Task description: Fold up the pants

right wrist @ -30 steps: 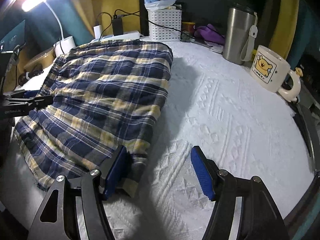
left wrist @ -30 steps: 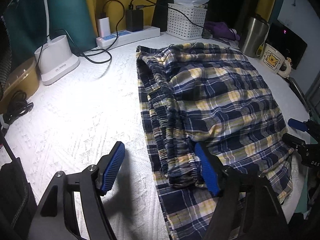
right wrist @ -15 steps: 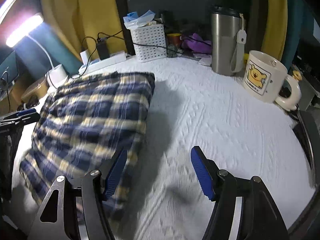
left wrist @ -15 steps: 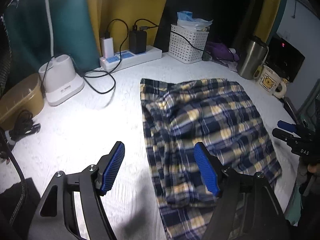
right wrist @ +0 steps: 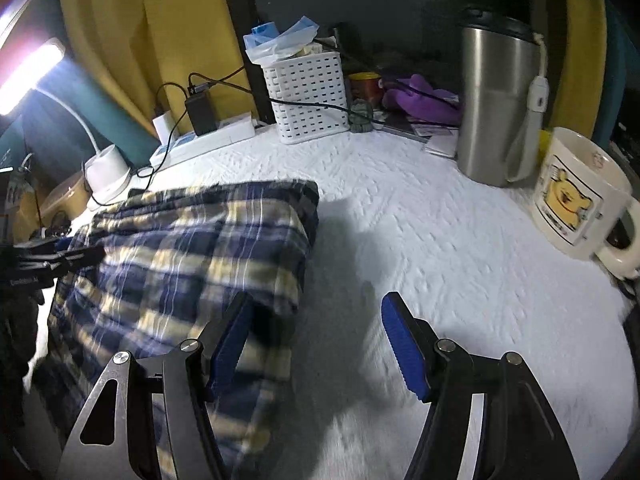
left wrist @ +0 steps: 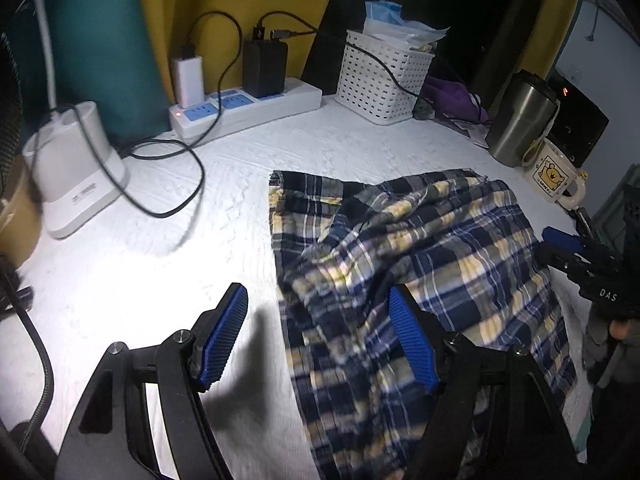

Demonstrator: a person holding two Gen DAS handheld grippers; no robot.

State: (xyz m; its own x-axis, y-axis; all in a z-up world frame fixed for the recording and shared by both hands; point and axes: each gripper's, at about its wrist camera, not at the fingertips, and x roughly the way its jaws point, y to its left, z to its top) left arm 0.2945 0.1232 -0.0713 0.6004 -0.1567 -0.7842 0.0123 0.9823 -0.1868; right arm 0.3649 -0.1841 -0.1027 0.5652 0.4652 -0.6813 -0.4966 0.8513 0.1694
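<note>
White quilted bedding (left wrist: 328, 148) under a harsh lamp glare carries your plaid pants (left wrist: 424, 264), which lie in a folded, somewhat rumpled block right of the middle, with the near edge running off toward you. A second ago both tools sat low at that near edge; now they have drawn back and risen, and the whole bundle shows, so you seem to have let the cloth go after a fold. Your left gripper (left wrist: 320, 340) has its fingers spread with nothing pinched, one pad over bare bedding, the other over the plaid. Your right gripper (right wrist: 316, 346) is spread too, its left pad over the bundle's right edge, its other pad over the white cover. Neither holds cloth. The fold looks done but untidy: the top layer is puckered near the far left corner. Beyond it stand the white basket (left wrist: 380, 80), the power strip (left wrist: 248, 108), the steel tumbler (right wrist: 496, 108) and the bear mug (right wrist: 576, 196), all well clear of the pants.
</note>
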